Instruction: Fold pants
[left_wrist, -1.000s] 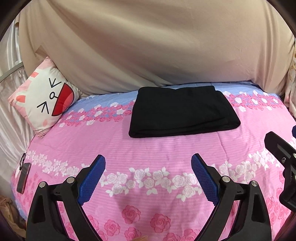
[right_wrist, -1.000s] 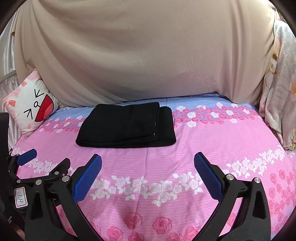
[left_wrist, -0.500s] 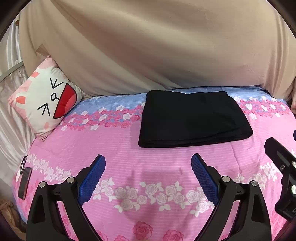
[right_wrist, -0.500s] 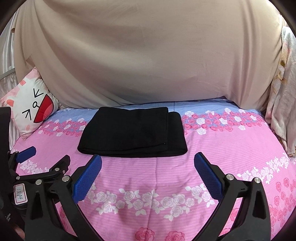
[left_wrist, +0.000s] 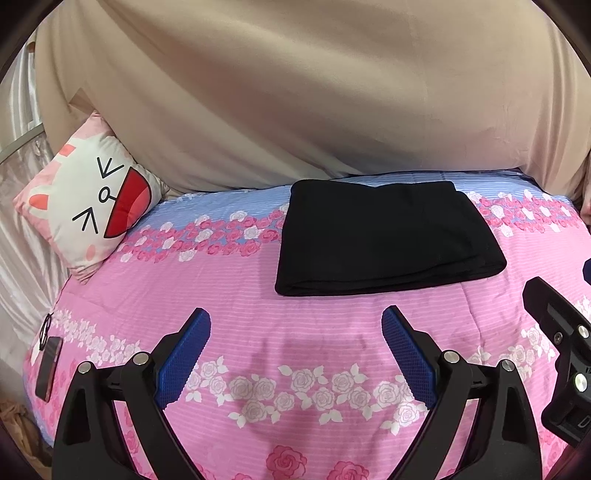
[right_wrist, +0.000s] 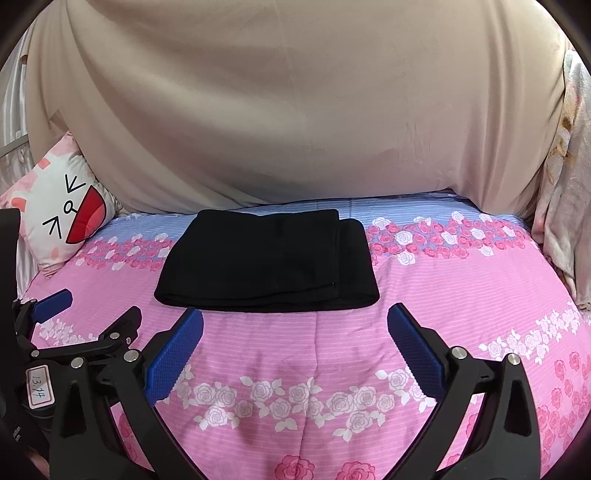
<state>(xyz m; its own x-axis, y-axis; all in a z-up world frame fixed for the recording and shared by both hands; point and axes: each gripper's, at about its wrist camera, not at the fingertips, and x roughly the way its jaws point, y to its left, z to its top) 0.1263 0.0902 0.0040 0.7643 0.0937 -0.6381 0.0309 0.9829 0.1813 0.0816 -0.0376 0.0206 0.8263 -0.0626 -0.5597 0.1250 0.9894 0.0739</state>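
The black pants (right_wrist: 267, 260) lie folded on the bedspread (right_wrist: 461, 295). Left gripper (left_wrist: 296, 345) and right gripper (right_wrist: 295, 343) are released, holding nothing. Risk: a low approach drags the top layer, i.e. unfolds it.

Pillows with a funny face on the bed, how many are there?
1. The cartoon-face pillow leans at the far left edge of the bed, left of the folded black pants. The beige cloth behind could hide more.

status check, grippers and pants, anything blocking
Left gripper open, empty. Right gripper open, empty. Black pants folded flat on the pink bedspread, untouched. Nothing between grippers and pants.
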